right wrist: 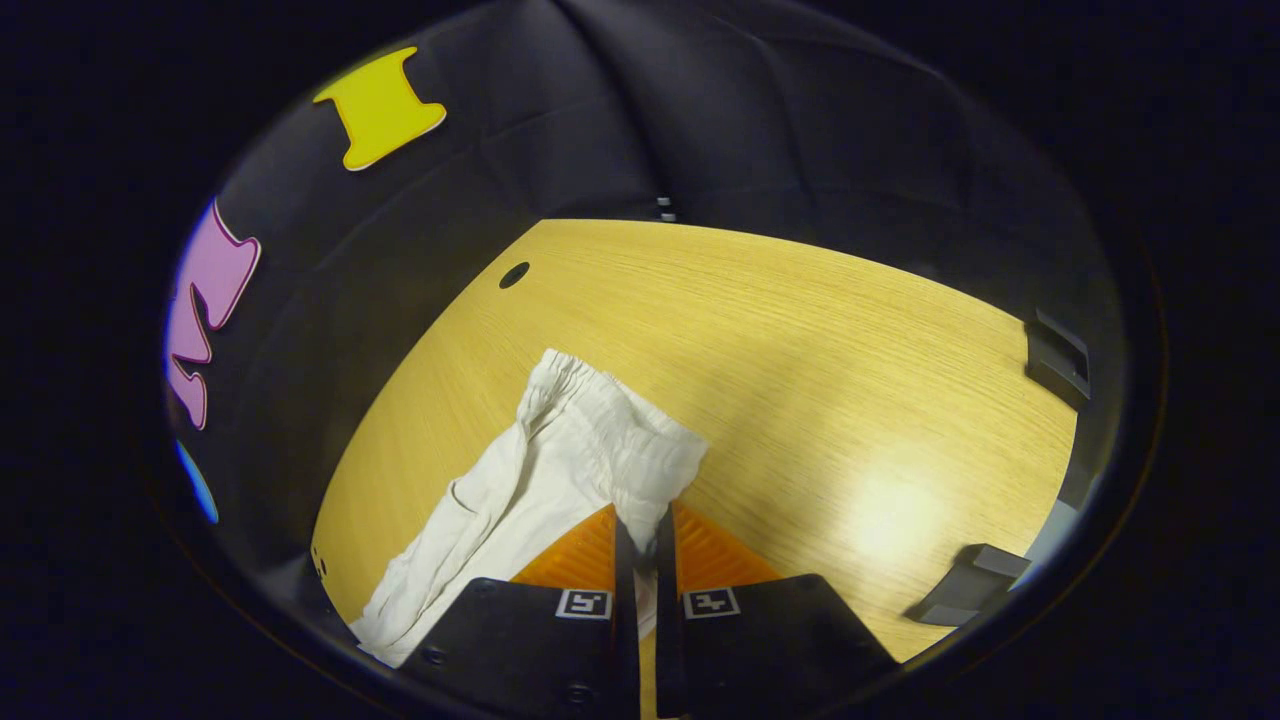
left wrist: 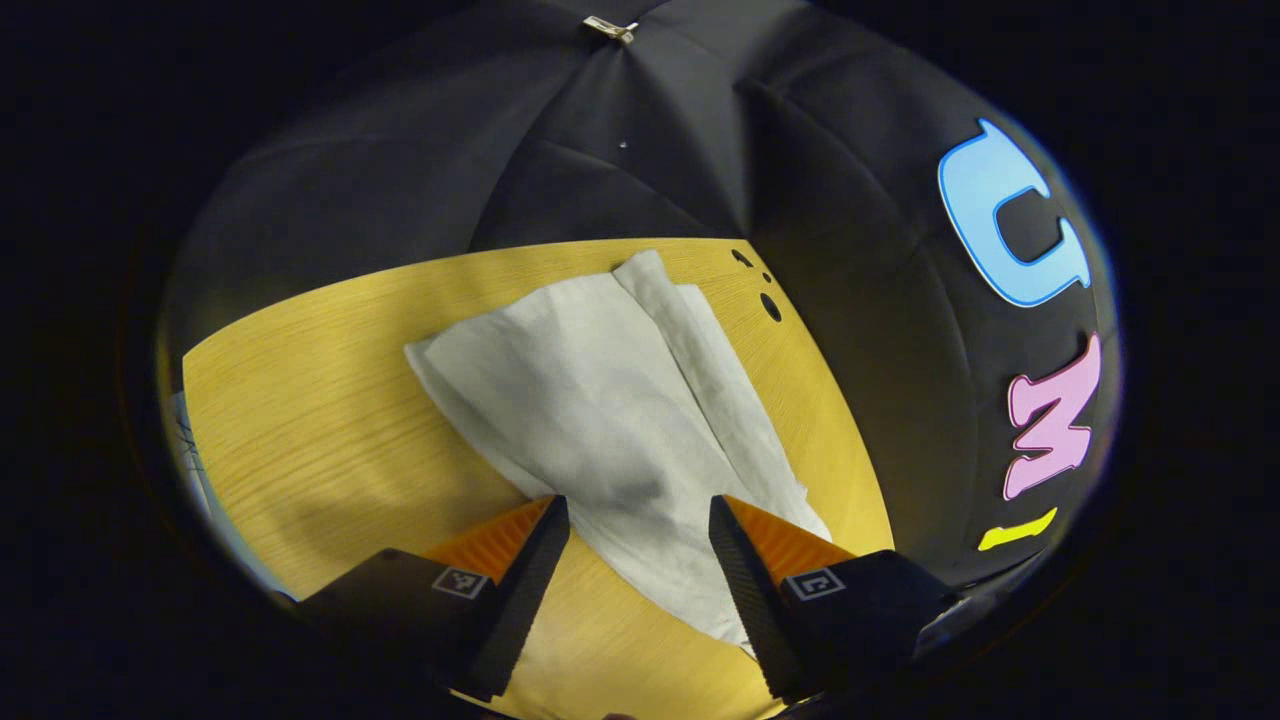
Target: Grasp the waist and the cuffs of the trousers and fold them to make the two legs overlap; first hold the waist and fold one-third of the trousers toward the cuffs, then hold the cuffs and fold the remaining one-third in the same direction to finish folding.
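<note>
Left gripper view: left gripper (left wrist: 638,520) with fingers spread wide, hovering over the trousers (left wrist: 610,420), nothing pinched between them. White trousers lie flat on the wood table (left wrist: 320,420), legs running away toward the far edge, one leg lapped partly over the other. Small dark holes (left wrist: 768,305) in the table beside the far end of the cloth.

Right gripper view: right gripper (right wrist: 640,530) with fingers nearly together, clamped on the trousers' (right wrist: 560,460) elastic waist (right wrist: 620,420) at its near corner; a bit of white cloth shows in the narrow gap. Waist bunched, rest trails off to the lower left. Black brackets (right wrist: 1055,355) sit at the table (right wrist: 850,380) edge, right side.
</note>
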A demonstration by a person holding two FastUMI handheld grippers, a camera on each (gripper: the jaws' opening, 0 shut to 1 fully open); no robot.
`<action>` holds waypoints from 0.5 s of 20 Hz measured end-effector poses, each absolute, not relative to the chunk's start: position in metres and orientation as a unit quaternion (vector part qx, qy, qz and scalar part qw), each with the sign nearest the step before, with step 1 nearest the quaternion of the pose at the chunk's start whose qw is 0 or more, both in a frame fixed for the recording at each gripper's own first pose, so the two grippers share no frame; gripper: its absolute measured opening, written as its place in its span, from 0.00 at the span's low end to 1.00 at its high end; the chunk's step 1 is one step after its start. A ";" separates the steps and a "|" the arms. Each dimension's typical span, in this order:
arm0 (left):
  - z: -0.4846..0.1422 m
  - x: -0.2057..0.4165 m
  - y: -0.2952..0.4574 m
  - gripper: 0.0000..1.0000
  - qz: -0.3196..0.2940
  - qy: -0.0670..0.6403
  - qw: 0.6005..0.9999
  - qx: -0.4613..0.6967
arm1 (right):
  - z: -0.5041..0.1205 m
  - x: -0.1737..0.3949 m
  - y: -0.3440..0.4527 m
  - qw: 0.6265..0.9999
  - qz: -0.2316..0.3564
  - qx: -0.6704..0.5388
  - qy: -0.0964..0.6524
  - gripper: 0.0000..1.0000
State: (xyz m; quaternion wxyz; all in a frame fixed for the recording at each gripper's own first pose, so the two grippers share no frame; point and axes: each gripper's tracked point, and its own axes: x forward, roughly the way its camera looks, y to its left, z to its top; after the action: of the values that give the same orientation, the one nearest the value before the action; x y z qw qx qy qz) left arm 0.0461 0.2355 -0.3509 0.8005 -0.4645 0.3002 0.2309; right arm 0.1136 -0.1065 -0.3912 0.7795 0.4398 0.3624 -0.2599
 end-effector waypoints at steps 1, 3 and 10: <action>-0.353 0.055 0.237 0.92 0.231 0.299 0.803 -0.461 | -0.391 0.112 -0.106 0.780 -0.258 0.439 0.363 0.11; -0.355 0.072 0.241 0.92 0.232 0.298 0.808 -0.452 | -0.391 0.111 -0.107 0.781 -0.256 0.437 0.366 0.11; -0.375 0.104 0.247 0.33 0.240 0.308 0.806 -0.444 | -0.383 0.114 -0.107 0.794 -0.248 0.428 0.353 0.11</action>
State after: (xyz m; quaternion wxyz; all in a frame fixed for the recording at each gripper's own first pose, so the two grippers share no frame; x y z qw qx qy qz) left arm 0.1044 0.2470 -0.3755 0.8064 -0.4443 0.3079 0.2400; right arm 0.1141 -0.1073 -0.3825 0.7939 0.4283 0.3532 -0.2480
